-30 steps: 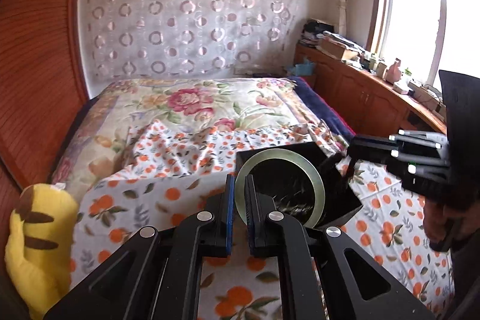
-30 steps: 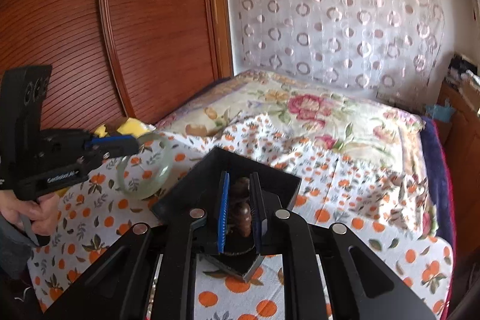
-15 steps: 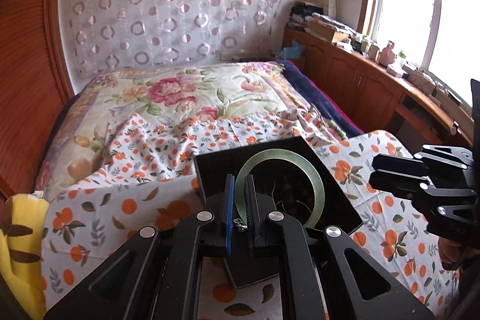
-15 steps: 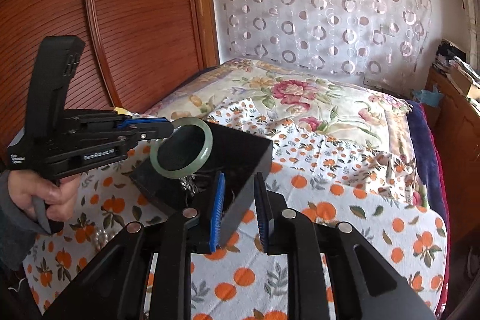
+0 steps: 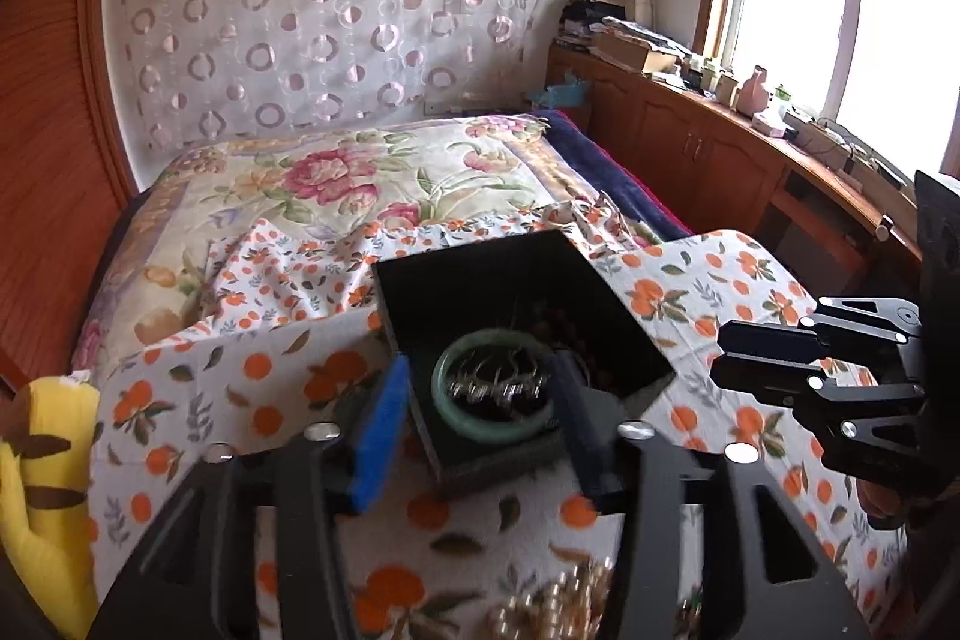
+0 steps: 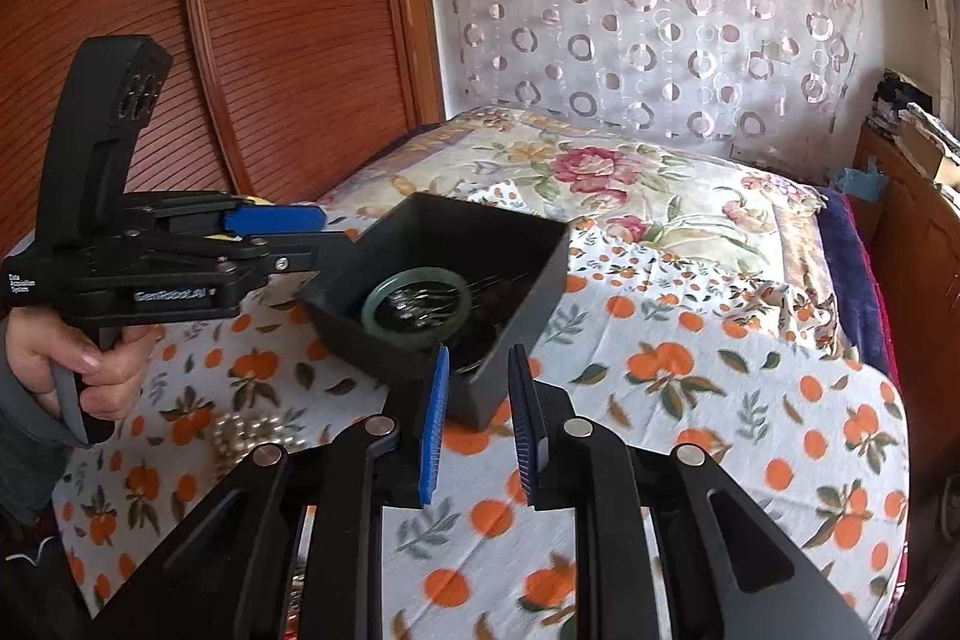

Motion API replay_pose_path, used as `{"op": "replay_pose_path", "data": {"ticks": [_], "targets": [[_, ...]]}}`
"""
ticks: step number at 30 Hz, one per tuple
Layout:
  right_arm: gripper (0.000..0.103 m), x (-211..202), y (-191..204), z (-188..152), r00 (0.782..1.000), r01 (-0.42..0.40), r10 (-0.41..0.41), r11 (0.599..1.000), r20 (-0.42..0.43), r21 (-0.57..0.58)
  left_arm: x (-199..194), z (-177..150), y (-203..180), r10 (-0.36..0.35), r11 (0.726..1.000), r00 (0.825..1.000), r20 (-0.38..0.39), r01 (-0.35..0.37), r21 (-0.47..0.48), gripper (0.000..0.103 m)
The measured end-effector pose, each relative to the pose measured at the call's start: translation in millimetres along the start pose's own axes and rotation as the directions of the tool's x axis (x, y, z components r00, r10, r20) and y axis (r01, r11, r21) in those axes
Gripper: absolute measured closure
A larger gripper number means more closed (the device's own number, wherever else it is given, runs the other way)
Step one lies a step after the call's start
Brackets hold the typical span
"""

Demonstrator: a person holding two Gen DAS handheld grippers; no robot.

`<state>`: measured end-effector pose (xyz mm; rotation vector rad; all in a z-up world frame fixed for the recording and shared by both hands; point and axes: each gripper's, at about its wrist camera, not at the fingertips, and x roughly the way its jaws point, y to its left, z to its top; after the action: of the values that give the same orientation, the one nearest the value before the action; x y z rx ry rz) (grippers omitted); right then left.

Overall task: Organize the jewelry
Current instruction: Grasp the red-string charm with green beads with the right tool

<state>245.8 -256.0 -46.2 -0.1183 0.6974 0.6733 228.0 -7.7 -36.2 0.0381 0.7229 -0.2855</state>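
Note:
A pale green jade bangle [image 5: 504, 430] lies flat inside the black box [image 5: 468, 274] on the orange-print cloth, on top of a silver chain [image 5: 498, 382] and dark beads [image 5: 576, 334]. My left gripper [image 5: 480, 376] hovers just above the box's near corner. Its jaws are opening, they stand either side of the bangle, and the pads do not touch it. In the right wrist view the bangle [image 6: 414, 337] and box [image 6: 540, 280] lie just ahead of my right gripper [image 6: 480, 358], which is narrowly open and holds nothing. The left gripper [image 6: 333, 232] reaches in from the left.
A heap of pearl beads [image 6: 246, 436] lies on the cloth near the person's hand [image 6: 72, 358]. A yellow plush toy [image 5: 42, 460] sits at the bed's left edge. Wooden cabinets [image 5: 720, 160] run under the window on the right, and a wardrobe [image 6: 270, 40] stands to the left.
The left gripper lowered the bangle over the box, opened and let it drop in. The right gripper let go of the dark beads into the box and drew back.

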Motion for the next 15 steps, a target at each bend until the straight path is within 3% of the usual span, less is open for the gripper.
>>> {"op": "replay_pose_path", "data": {"ticks": [3, 15], "targets": [[0.065, 0, 8, -3, 1.0, -0.011, 0.011, 1.0, -0.007, 0.003, -9, -13, 4, 0.019, 1.0, 1.0, -0.01, -0.019, 0.0, 0.044], [0.065, 27, 57, -33, 0.989, -0.089, 0.086, 0.996, -0.118, -0.026, -25, -71, 25, 0.07, 0.997, 0.993, -0.098, -0.072, -0.013, 0.03]]}}
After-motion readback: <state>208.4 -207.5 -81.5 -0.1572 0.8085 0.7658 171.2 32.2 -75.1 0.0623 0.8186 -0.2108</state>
